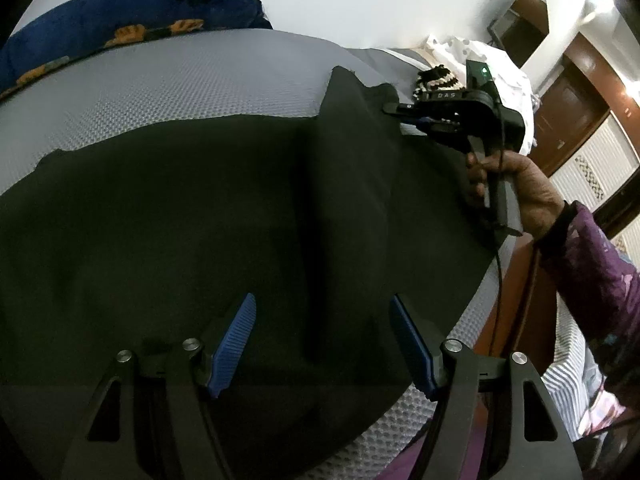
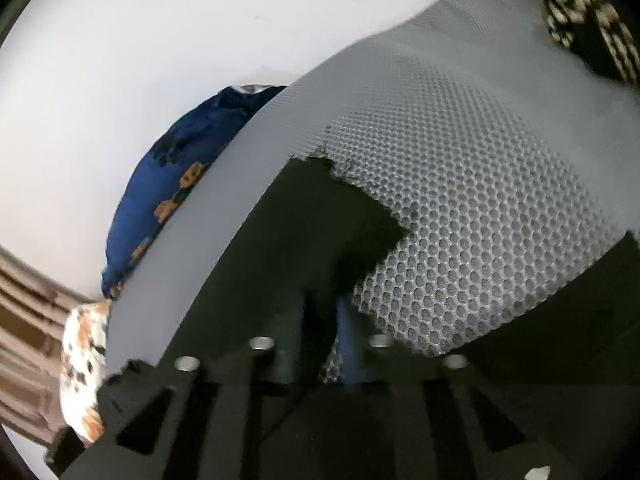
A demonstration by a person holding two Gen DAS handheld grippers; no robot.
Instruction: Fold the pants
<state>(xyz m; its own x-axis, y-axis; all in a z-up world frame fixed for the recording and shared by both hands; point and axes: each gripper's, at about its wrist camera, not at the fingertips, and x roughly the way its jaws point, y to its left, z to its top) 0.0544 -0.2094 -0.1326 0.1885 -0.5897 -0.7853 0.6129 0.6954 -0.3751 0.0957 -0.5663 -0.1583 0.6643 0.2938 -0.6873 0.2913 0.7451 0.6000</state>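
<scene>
One pair of dark pants (image 1: 224, 208) lies spread across the mattress (image 1: 168, 84), reaching from its near edge toward the far right corner, with a long raised crease running down the middle. The step in hand looks like the start of a fold: the right tool (image 1: 390, 109), held in a hand (image 1: 516, 188) in a purple sleeve, sits at the far right corner of the cloth, and in its own view its jaws are drawn together with the corner of the pants (image 2: 344, 216) pinched between them, the grey mesh of the mattress (image 2: 480, 184) showing just beyond. The left tool (image 1: 322, 344) hovers over the near part of the pants with its two blue pads well apart and nothing between them. The next move probably calls for the left tool to close on the near edge of the cloth, so both corners can be lifted and carried over together without the fabric sagging or slipping out. Counted: one pair of pants, two tools, one blue flowered pillow (image 1: 120, 20) at the far left corner, and one black-and-white knitted item (image 1: 438, 78) beyond the right tool.
</scene>
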